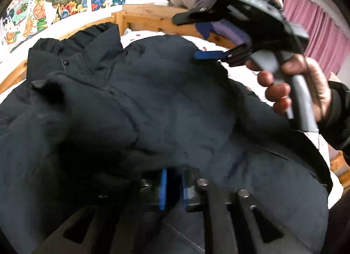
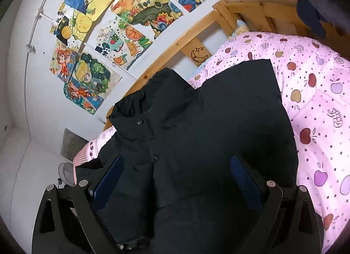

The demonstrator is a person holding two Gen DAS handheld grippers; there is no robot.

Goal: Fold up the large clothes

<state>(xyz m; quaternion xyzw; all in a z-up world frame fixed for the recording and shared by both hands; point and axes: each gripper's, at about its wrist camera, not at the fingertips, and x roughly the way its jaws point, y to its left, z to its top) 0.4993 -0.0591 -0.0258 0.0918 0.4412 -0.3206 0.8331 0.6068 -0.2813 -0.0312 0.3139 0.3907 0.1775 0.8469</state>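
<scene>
While the black padded jacket point(image 1: 135, 101) lies spread on the bed, both tools hang above it.
Wall drawings point(image 2: 91, 42): at ten o'clock in the right wrist view, well apart from the work.
Left gripper point(image 1: 174, 185): at six o'clock, blue pads a narrow gap apart; dark fabric bunches beside them, but whether any is pinched I cannot tell.
Jacket: centre, collar toward the wooden bed frame point(image 2: 175, 42), probably laid flat for folding.
Right gripper point(image 2: 175, 177): jaws wide, empty, straddling the buttoned front, likely choosing a grasp.
Apple-print quilt point(image 2: 317, 112): three o'clock, under the jacket.
</scene>
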